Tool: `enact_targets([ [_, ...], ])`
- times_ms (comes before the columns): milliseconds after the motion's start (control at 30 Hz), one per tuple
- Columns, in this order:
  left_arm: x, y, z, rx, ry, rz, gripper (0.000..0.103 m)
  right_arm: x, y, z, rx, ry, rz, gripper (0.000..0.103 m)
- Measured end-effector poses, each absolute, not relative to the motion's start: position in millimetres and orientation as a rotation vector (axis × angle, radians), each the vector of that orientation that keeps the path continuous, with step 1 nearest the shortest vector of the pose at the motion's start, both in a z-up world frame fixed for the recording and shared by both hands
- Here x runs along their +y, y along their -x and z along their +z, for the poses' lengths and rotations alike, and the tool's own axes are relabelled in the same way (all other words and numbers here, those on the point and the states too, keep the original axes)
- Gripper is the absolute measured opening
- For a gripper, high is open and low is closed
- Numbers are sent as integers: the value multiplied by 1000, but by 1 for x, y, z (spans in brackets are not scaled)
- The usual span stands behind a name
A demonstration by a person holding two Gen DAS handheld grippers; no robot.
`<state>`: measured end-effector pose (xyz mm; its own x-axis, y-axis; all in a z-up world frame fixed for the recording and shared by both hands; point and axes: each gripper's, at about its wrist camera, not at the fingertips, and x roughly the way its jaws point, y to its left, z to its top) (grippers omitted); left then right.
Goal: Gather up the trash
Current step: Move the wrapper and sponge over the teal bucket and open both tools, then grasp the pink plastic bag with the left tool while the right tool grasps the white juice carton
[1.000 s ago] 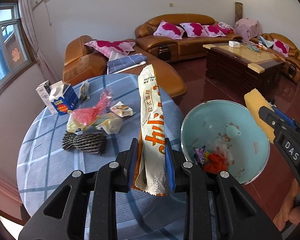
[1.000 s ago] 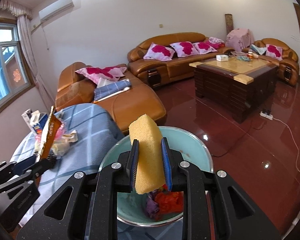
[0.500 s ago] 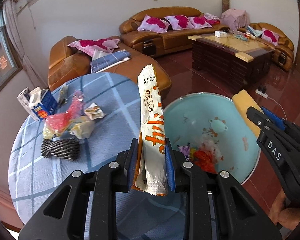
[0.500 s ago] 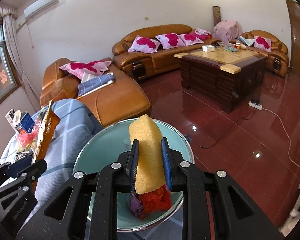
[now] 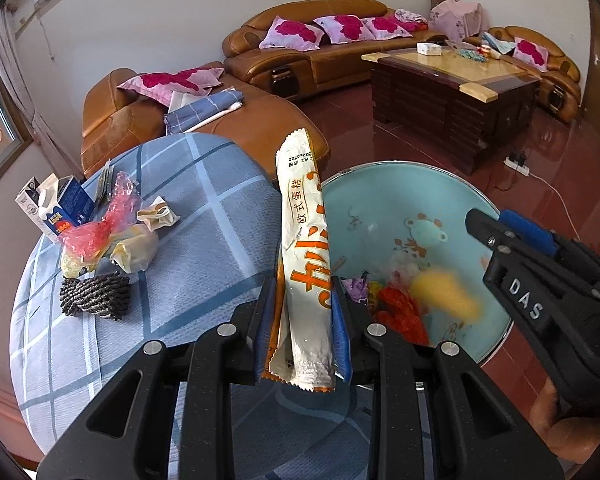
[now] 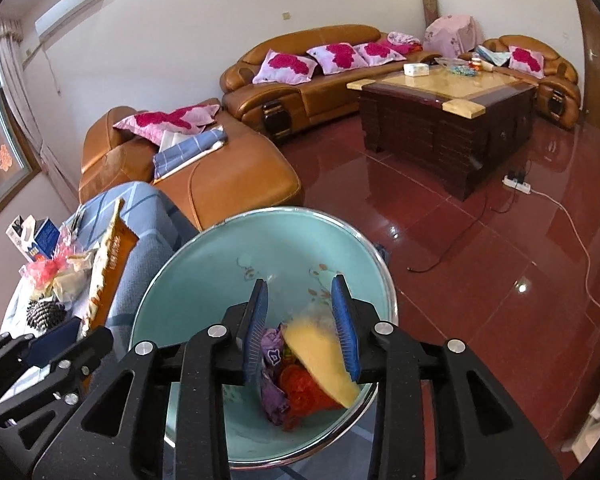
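Wrapper [image 5: 306,264] reads "欧式蛋糕", pinched upright in the left gripper [image 5: 303,330]. Right gripper [image 6: 302,330], marked "DAS", is spread wide; blurry yellow sponge [image 6: 320,354] over the basin [image 6: 204,264].

A round tabletop [image 5: 204,216] wears a blue-grey cloth with a plaid of pale and dark lines. On its far left side stand opened milk cartons [image 5: 54,210], with a pink plastic bag [image 5: 100,224], crumpled cream wrappers [image 5: 136,248] and a dark knitted bundle [image 5: 96,298] clustered close by. A pale turquoise basin [image 5: 400,208] sits at the right edge.
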<state>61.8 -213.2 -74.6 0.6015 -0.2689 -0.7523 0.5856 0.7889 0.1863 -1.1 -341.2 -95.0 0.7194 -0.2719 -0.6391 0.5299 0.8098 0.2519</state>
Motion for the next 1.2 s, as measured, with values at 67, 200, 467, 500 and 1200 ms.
enact_targets([
  [67,-215,-63,-75,781,-448,-516,27,-342,3,-92,610,-445,-469,34],
  [200,-220,-62,-76,784,-453,-520,28,-347,9,-88,590,-460,-504,34],
  [467,-230,-54,-72,745,-466,-561,58,-359,20,-84,565,-493,-570,34],
  [500,-230,-52,-71,736,-465,-564,59,-360,21,-84,562,-493,-579,34],
  [1200,-149,-74,-63,758,-363,-405,82,-340,21,-75,519,-424,-584,73],
])
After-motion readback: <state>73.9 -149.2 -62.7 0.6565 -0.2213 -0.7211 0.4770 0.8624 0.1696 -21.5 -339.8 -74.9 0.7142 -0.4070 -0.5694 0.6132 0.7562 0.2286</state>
